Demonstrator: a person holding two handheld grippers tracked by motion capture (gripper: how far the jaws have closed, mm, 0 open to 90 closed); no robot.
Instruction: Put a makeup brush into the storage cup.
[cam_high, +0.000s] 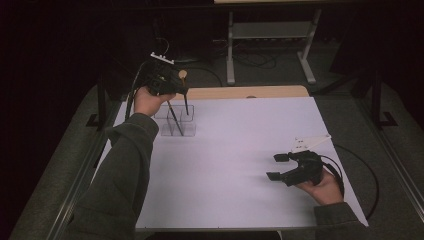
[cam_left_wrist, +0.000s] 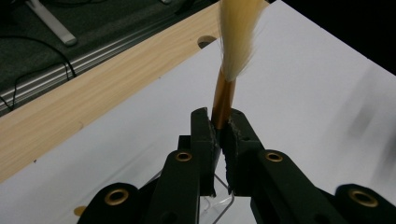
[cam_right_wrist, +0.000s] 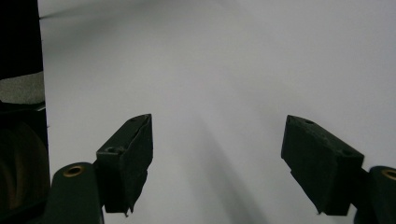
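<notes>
My left gripper (cam_high: 181, 89) (cam_left_wrist: 219, 120) is shut on a paintbrush (cam_left_wrist: 224, 95) with an orange ferrule and pale bristles that point up and away. In the high view the brush (cam_high: 185, 97) hangs over a clear plastic holder (cam_high: 176, 124) at the table's far left, with its dark handle reaching down into it. A second dark stick (cam_high: 174, 119) leans in the same holder. Part of the holder's clear edge (cam_left_wrist: 223, 201) shows beneath the jaws. My right gripper (cam_high: 276, 167) (cam_right_wrist: 217, 140) rests open at the near right, with nothing between its jaws.
A white sheet (cam_high: 240, 150) covers the table. A wooden strip (cam_high: 240, 92) runs along its far edge, with a round hole (cam_left_wrist: 206, 42) in it. A grey metal frame (cam_high: 270, 35) and cables lie on the dark floor beyond. A cable (cam_high: 367, 180) trails off the right side.
</notes>
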